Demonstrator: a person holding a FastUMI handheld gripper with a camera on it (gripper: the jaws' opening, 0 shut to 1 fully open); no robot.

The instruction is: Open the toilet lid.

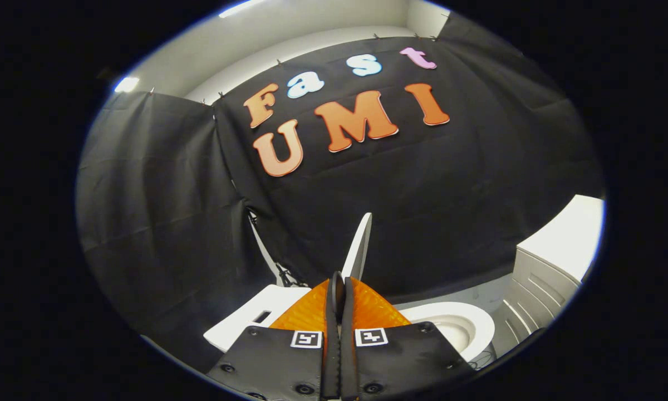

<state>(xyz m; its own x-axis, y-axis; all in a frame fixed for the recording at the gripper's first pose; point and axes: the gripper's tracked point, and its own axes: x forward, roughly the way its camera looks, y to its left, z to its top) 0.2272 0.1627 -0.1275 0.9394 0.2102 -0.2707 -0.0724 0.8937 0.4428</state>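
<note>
The toilet lid (359, 245) stands raised, nearly upright and seen almost edge-on, rising at 12 o'clock from the tips of the tool (339, 289). Its lower edge drops behind the fingertips, so whether the fingers touch it there is hard to say; it looks as though they sit just in front of it rather than on it. The tool's two fingers lie closed against each other along their whole length, with nothing visible between them.

At 3 o'clock from the fingertips the toilet bowl (456, 326) shows with its seat ring down and the opening uncovered. At 9 o'clock sits the flat white top of the cistern (256, 314), with a dark rectangular slot in it.

Judged from how things lie, the opening is all but done: the lid is up and the bowl exposed. What remains is likely to see that the lid rests back on its own and then draw the tool clear without dragging it forward again.

Farther out, at about 2 o'clock, a white cabinet (545, 273) with panelled drawer fronts stands beside the bowl, on a pale floor (479, 289).

Readable writing on the toilet or cabinet: none. The tool carries two small square black-and-white coded markers (306, 338), one on each finger base; they are patterns, not text.
</note>
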